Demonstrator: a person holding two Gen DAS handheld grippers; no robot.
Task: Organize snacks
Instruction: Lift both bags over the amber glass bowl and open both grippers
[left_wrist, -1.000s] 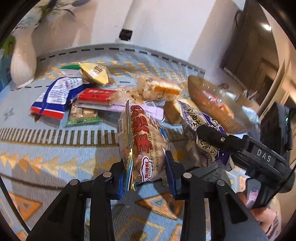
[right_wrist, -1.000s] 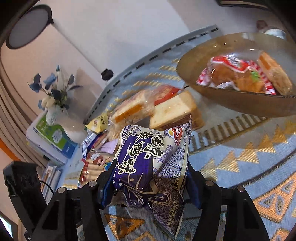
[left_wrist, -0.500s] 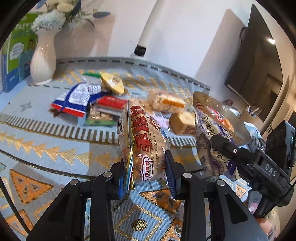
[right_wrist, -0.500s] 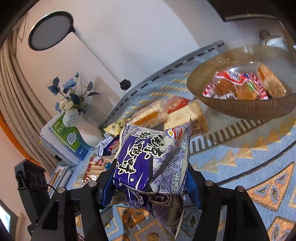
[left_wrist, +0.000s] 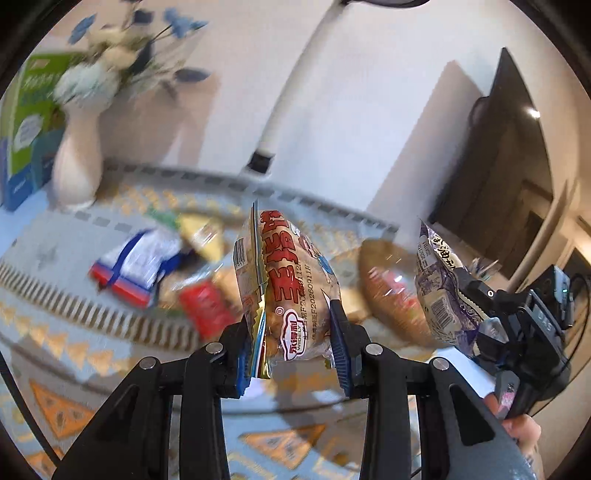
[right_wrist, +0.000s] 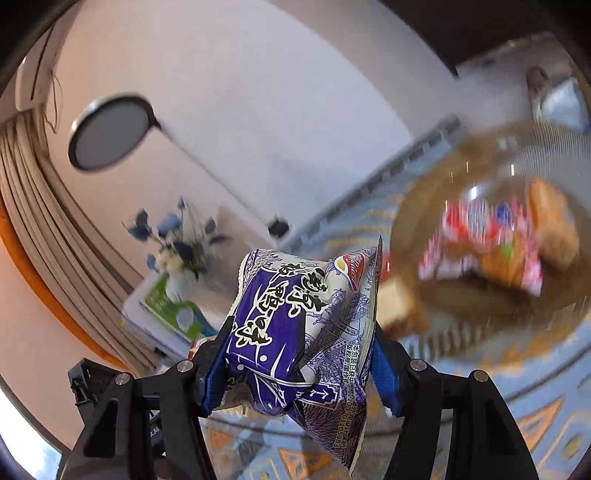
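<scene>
Left wrist: left tongs (left_wrist: 293, 354) grip red-lettered snack packet (left_wrist: 288, 288).

Two wrist fisheyes, close over tablecloth (left_wrist: 66, 343), facing wall, sharing vase (left_wrist: 79, 155) and bowl (right_wrist: 436, 206)

Your left tool (left_wrist: 295, 350), black with blue pads, grips a tan packet with red lettering (left_wrist: 286, 291). Your right tool (right_wrist: 299, 365), the same colours, grips a purple and white packet with black script (right_wrist: 299, 325). The surface (left_wrist: 74, 354) wears pale blue cloth with gold triangles. The bowl (right_wrist: 480, 295) is translucent brown; the vase (left_wrist: 79, 155) white, with blue flowers
</scene>
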